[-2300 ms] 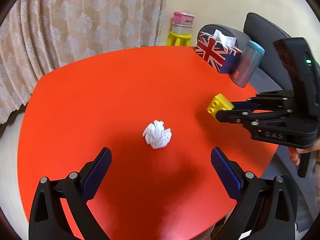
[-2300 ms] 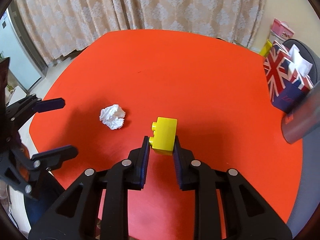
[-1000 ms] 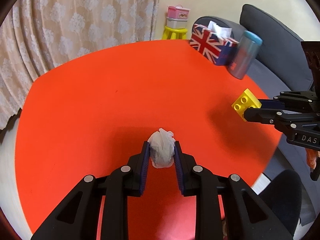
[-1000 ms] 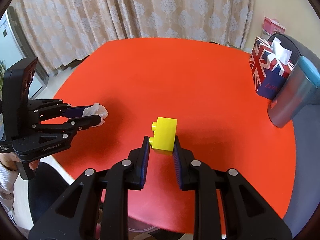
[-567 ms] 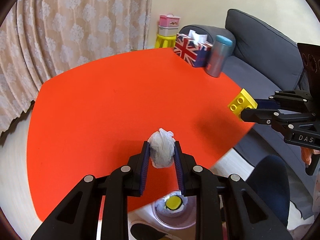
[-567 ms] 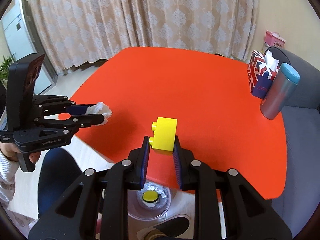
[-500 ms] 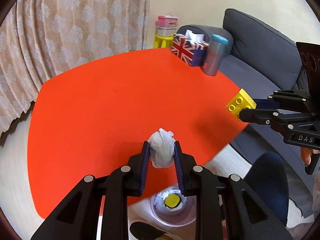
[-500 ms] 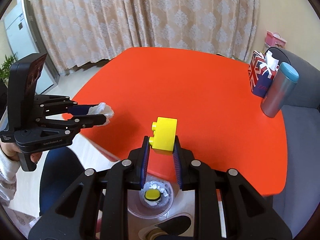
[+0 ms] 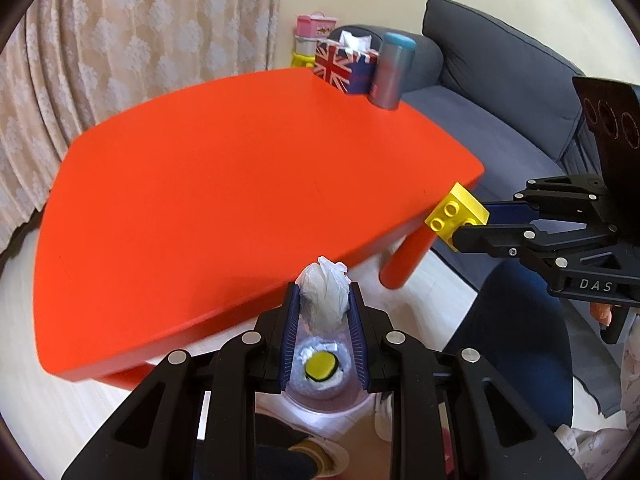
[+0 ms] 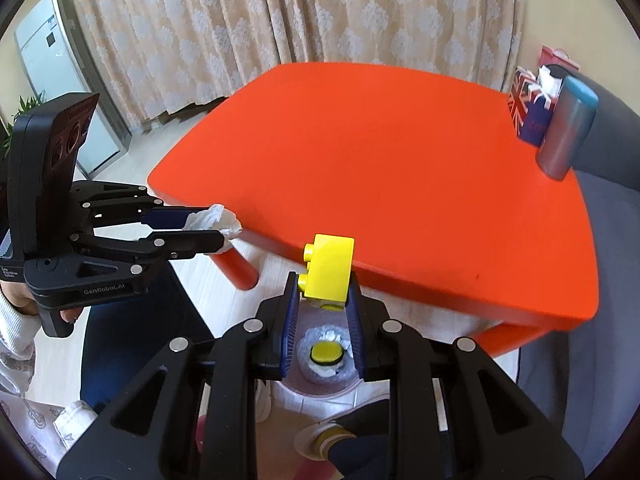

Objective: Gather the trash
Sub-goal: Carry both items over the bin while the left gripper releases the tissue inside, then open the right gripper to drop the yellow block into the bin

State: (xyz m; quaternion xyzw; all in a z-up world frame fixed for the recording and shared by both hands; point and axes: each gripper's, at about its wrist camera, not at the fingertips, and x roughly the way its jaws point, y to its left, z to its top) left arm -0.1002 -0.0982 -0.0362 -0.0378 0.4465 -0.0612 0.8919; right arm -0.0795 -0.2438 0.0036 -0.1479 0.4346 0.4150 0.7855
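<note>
the red counter [image 9: 224, 184] stretches away in front of me, bare except at its far right corner, where a union-jack tissue box [image 9: 344, 66] stands touching a grey tumbler with a blue lid [image 9: 392, 72]. beyond them sits a grey sofa [image 9: 500, 92], and a patterned curtain [image 10: 280, 12] hangs along the far side. a yellow stool with a pink box on top [image 9: 314, 30] shows behind the tissue box.

below me, on the pale floor just off the near edge of the counter, stands a clear trash bin [image 10: 320, 390]. inside it lie some white paper and a round yellow thing [image 10: 325, 353]. a red counter leg [image 10: 238, 270] stands a little to the left of the bin and another [image 9: 406, 256] to the right. my dark trouser legs and a shoe [image 10: 320, 442] are beside the bin.

my left tongs [image 9: 323, 312] are clenched on the crumpled white tissue [image 9: 324, 300], which pokes out past the tips. they point steeply down, right over the bin's mouth, past the counter's edge. my left hand [image 10: 24, 300] grips the handle, with a pale sleeve at the wrist.

my right tongs [image 10: 323, 292] are clenched on a yellow toy brick [image 10: 328, 270], studs facing left. they too tilt steeply down over the bin. nothing lies between either load and the opening below.
</note>
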